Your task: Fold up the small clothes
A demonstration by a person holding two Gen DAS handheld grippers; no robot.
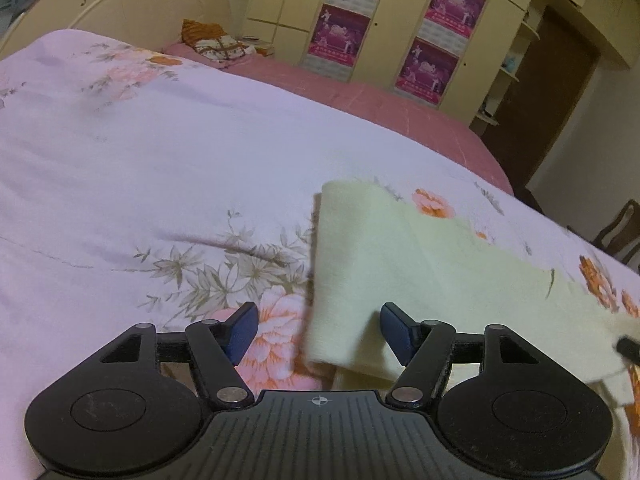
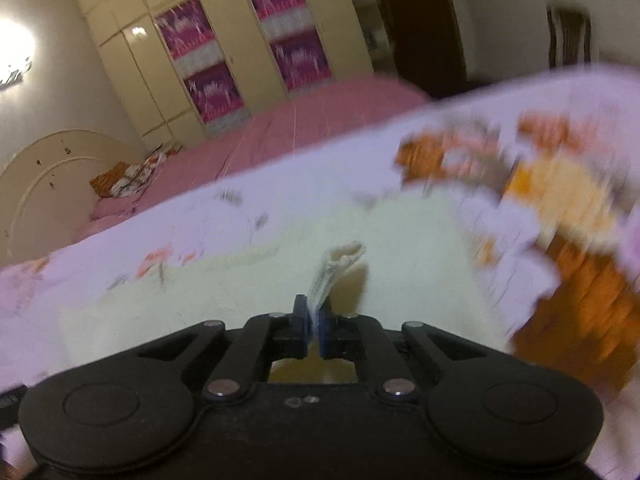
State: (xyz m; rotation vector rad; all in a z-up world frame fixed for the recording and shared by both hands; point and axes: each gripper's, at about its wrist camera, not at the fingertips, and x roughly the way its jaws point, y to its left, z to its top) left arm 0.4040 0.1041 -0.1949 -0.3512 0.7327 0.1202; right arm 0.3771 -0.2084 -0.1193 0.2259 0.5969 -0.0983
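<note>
Cloth comes first in both wrist views: a pale yellow garment [image 1: 400, 260] lies spread on the flowered quilt [image 1: 160, 160], close under both tools. The right claw [image 2: 315, 330] is clamped tight on a bunched, ribbed edge of the garment [image 2: 332, 268], which sticks up between its blue pads [image 2: 300, 328]; pinching a doubled hem like this likely gives a firm handle for carrying that side over in a fold. The left claw [image 1: 316, 330] stands apart, gripping nothing, its jaws straddling the garment's near left edge, with one pad [image 1: 394, 330] over the cloth and the other over the quilt. That placement suggests it is lining up to take the edge, so both sides can be carried evenly. The right view is badly blurred, so the cloth's far shape is hard to read.

Beyond the quilt, a pink bedsheet [image 1: 360, 96] shows, with a small pile of folded things [image 1: 220, 44] by the rounded headboard [image 1: 120, 0]. Farthest stands a cream wardrobe [image 1: 400, 20] with magenta posters [image 1: 340, 32], then a dark door [image 1: 552, 92].
</note>
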